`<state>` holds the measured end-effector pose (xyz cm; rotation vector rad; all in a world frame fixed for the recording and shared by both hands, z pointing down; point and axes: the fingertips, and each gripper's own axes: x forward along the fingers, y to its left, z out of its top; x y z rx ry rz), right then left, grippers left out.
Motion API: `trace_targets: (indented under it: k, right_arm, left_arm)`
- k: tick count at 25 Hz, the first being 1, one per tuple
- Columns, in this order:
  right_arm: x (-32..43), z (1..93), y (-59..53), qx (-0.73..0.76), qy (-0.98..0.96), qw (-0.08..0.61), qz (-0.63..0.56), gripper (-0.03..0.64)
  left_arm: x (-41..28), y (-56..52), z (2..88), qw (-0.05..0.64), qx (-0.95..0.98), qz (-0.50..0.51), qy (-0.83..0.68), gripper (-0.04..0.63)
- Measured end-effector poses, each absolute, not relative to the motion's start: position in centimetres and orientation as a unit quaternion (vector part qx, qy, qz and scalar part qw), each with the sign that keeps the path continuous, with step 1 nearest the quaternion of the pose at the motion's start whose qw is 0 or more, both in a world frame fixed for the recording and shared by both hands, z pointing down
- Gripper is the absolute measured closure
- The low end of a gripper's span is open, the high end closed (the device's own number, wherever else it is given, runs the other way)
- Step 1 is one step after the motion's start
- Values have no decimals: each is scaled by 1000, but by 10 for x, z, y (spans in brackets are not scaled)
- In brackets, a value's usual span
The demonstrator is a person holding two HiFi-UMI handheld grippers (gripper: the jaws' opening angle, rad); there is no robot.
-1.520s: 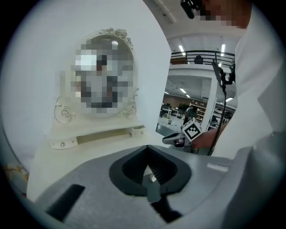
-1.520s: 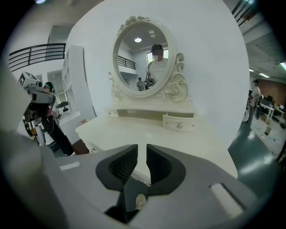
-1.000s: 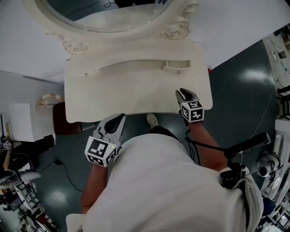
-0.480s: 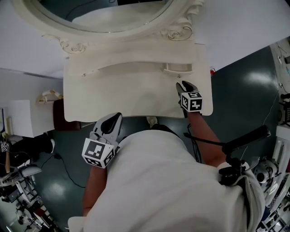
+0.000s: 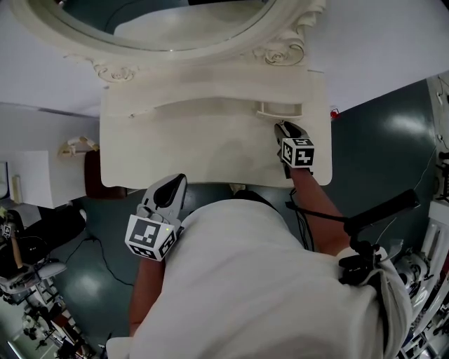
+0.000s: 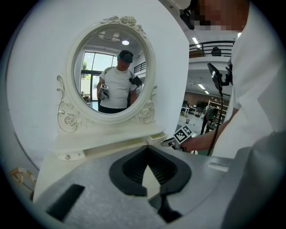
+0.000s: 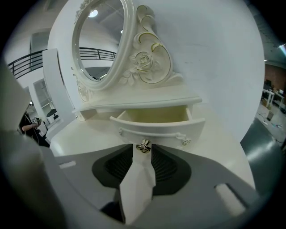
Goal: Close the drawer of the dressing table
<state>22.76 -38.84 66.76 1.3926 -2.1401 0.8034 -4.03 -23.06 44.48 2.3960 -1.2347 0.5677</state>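
Note:
The white dressing table (image 5: 175,151) has a small drawer (image 5: 279,109) standing pulled out at the right under the mirror shelf. In the right gripper view the drawer (image 7: 156,127) shows its empty inside and a metal knob (image 7: 143,146) on its front. My right gripper (image 7: 143,150) is right at that knob, its jaws opening with the knob at the gap between the tips, untouched by the pads. Over the tabletop in the head view, the right gripper (image 5: 282,127) points at the drawer. My left gripper (image 5: 177,181) hangs shut and empty at the table's front edge, left gripper (image 6: 147,164) aimed over the top.
An oval mirror (image 5: 175,21) in a carved frame stands at the back against a white wall (image 5: 393,42). A dark stool (image 5: 95,189) sits left of the table. The floor (image 5: 393,161) to the right is grey. Lab gear (image 5: 28,280) clutters the lower left.
My right gripper has moved across the tabletop toward the drawer front. The left gripper has stayed by the front edge.

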Motion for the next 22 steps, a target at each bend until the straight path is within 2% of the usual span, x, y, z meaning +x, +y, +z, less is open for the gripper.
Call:
trace_targets:
  k: [3,22]
  right_arm:
    - [227,669,-391,509,-775,233,292,513]
    - [230,669,-412,511,-775,233,288,520]
  left_arm:
    - [-42,-235,446,195,852,204,-441,594]
    - [-42,-252,447,195,851,202,-445,594]
